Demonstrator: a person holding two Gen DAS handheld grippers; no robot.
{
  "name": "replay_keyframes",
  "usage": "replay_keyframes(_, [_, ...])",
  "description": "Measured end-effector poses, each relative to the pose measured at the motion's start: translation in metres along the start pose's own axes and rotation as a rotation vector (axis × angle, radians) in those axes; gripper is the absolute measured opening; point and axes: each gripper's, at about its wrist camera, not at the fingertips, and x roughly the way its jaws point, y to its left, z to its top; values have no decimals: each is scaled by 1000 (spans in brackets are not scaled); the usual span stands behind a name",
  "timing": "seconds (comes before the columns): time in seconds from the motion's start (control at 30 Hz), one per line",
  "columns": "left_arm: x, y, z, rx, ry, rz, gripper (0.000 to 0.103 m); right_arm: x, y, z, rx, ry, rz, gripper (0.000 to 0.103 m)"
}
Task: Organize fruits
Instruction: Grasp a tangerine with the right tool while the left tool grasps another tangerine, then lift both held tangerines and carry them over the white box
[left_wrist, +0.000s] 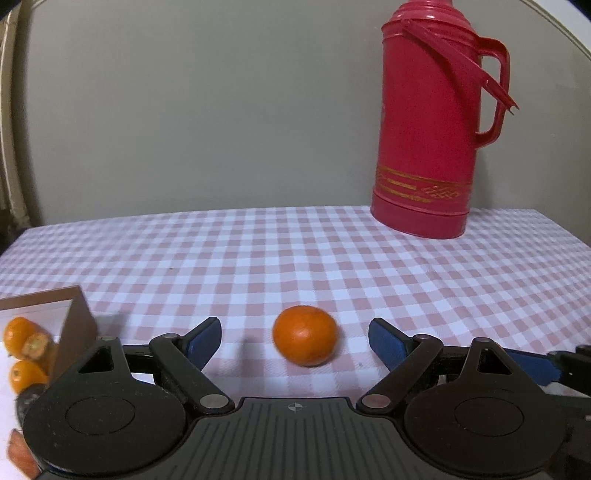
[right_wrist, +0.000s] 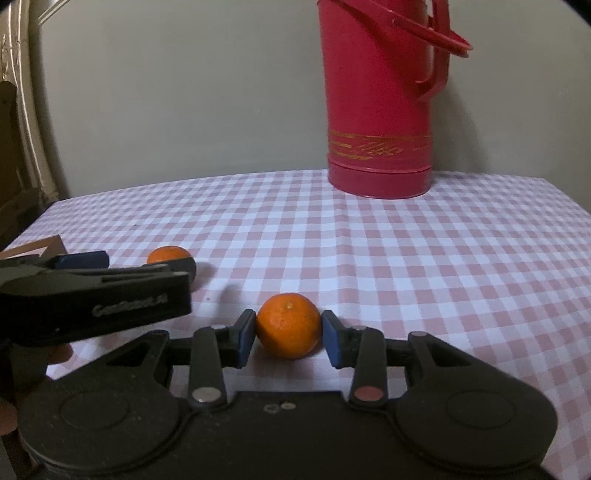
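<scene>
In the left wrist view a loose tangerine lies on the checked cloth, just ahead of my left gripper. That gripper is open, its blue pads well clear of the fruit on both sides. In the right wrist view my right gripper is shut on a second tangerine, which rests on the cloth with a blue pad against each side. The left gripper shows there at the left, with its tangerine partly hidden behind a finger. A brown box at the left holds three tangerines.
A tall red thermos stands at the back right of the table, near the wall. Its handle points right. The box corner shows at the left of the right wrist view. The right gripper's finger enters the left wrist view at the right edge.
</scene>
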Motion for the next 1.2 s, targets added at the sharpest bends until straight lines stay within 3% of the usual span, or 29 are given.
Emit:
replay_keyframes(0.2, [15, 1, 3, -49, 31, -20, 87, -5, -11, 1, 16, -9, -37, 30])
replay_keyframes(0.23, [18, 1, 3, -53, 39, -25, 83, -5, -13, 1, 22, -10, -39, 30])
replay_keyframes(0.3, [23, 0, 2, -57, 63, -29, 63, -5, -16, 2, 33, -15, -43, 30])
replay_keyframes(0.37, [28, 2, 2, -70, 88, -37, 58, -5, -19, 3, 40, -21, -50, 30])
replay_keyframes(0.47, [27, 2, 1, -68, 93, -28, 42, -3, -21, 3, 53, -16, -46, 30])
replay_keyframes(0.8, [-4, 6, -13, -36, 96, -33, 41, -9, -19, 2, 46, -15, -19, 30])
replay_keyframes(1.07, [-50, 6, -36, 30, 100, -35, 41, -18, -10, -6, 45, 16, 70, 30])
replay_keyframes(1.2, [-56, 5, -41, 62, 86, -24, 41, -19, -7, -10, 30, 15, 75, 32])
